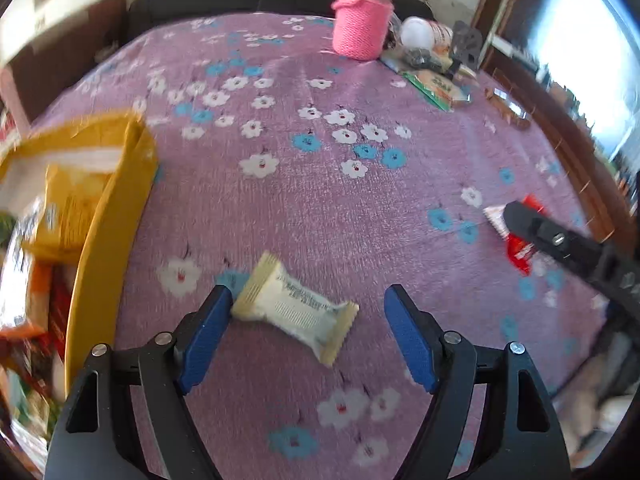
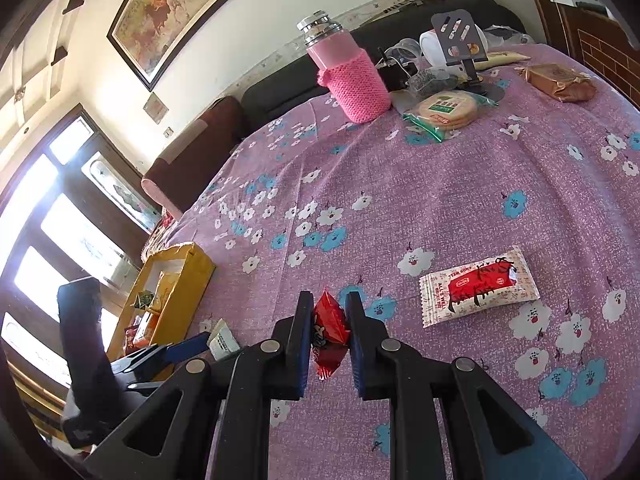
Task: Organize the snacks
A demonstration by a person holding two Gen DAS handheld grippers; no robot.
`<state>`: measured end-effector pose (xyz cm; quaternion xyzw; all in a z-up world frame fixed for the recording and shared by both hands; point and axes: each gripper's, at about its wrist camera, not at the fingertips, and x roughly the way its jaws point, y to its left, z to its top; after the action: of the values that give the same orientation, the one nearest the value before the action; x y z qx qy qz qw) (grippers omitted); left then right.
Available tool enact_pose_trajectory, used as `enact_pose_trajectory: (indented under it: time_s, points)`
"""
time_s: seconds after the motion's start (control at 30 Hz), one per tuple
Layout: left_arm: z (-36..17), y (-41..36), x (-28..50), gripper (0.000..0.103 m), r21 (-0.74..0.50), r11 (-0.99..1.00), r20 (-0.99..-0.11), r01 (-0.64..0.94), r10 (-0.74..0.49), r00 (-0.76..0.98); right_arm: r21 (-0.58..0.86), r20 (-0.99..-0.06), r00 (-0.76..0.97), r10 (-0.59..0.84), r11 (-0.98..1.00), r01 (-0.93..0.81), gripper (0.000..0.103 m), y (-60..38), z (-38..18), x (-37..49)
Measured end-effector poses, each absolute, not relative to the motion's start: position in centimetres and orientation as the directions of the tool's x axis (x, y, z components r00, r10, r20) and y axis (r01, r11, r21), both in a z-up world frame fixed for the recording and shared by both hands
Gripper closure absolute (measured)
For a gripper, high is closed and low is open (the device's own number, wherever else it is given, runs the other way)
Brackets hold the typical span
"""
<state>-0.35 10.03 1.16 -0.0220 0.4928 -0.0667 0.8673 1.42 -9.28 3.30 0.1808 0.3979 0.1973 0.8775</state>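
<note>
1. Your right gripper (image 2: 328, 334) pinches a red snack (image 2: 329, 330).
2. Your left gripper (image 1: 308, 336) is spread around a cream snack (image 1: 294, 306) on the table (image 1: 320, 208).
3. The yellow box (image 1: 108, 216) at the left edge holds some; a red-and-white pack (image 2: 478, 286) waits.

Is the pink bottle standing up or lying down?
Standing up. The pink bottle rests on its base on the flowery cloth, silver cap on top.

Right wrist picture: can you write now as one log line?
right gripper: shut on red snack packet | left gripper: open over cream snack packet | yellow box: left
</note>
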Motion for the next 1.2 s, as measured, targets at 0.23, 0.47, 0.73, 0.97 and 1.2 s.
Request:
enact_pose_trajectory:
  time_s: [0.23,0.47,0.73,0.97,1.2]
  points:
    - [1.6,9.6,-1.6,0.063,-0.040,0.991,-0.817,0.130,-0.107,0.567,0.467,-0.615,0.624,0.482,0.860,-0.204,0.086,-9.2,3.6,0.8]
    - [3.9,10.7,-3.0,0.082,-0.078,0.988,-0.785,0.130,-0.141,0.603,0.458,-0.616,0.630,0.472,0.866,-0.202,0.086,-9.2,3.5,0.8]
    - [3.4,10.5,-3.7,0.079,-0.095,0.984,-0.810,0.153,-0.166,0.563,0.443,-0.620,0.633,0.464,0.873,-0.206,0.086,-8.5,3.3,0.5]
    - [1.5,9.5,-2.6,0.043,-0.062,0.989,-0.836,0.137,-0.127,0.534,0.461,-0.621,0.621,0.477,0.864,-0.203,0.086,-8.9,3.1,0.9]
    - [1.6,6.6,-3.3,0.066,0.066,0.973,-0.813,0.222,-0.076,0.577,0.469,-0.623,0.611,0.489,0.858,-0.208,0.086,-9.0,3.0,1.1]
